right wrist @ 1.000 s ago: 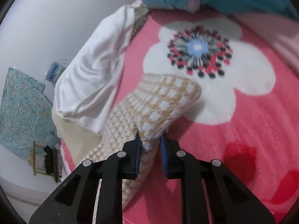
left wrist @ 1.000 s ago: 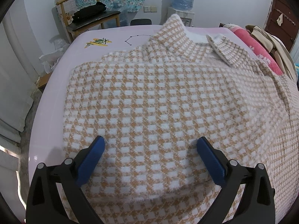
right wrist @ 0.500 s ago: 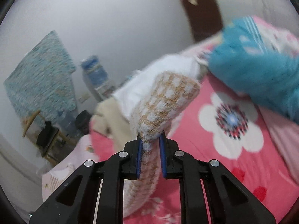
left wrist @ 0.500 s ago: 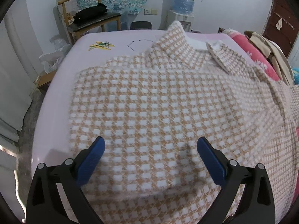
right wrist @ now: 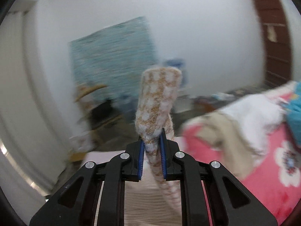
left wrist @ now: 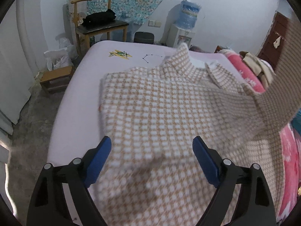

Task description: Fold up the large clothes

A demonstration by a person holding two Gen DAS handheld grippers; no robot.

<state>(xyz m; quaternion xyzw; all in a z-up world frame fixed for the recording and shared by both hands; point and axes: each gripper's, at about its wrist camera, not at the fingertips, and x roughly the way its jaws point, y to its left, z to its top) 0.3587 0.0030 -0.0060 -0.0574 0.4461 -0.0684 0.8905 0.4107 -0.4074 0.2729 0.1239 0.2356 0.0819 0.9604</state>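
Observation:
A large tan-and-white checked sweater [left wrist: 158, 113] lies spread on a pale lilac bed [left wrist: 79, 98], collar toward the far end. My left gripper [left wrist: 152, 150] is open and empty, hovering above the sweater's lower body. My right gripper [right wrist: 152, 146] is shut on the sweater's sleeve cuff [right wrist: 158, 101], which sticks up beyond the pads. In the left wrist view that sleeve [left wrist: 282, 79] rises off the bed at the right edge.
A pink flowered blanket [right wrist: 263, 160] with beige, white and teal clothes piled on it lies along the bed's right side. A wooden chair [left wrist: 97, 24], a small stool [left wrist: 56, 79] and a water dispenser [left wrist: 186, 24] stand beyond the bed.
My right gripper has lifted the sleeve cuff up off the pink blanket and swung toward the room. My left gripper has risen and drawn back from the sweater.

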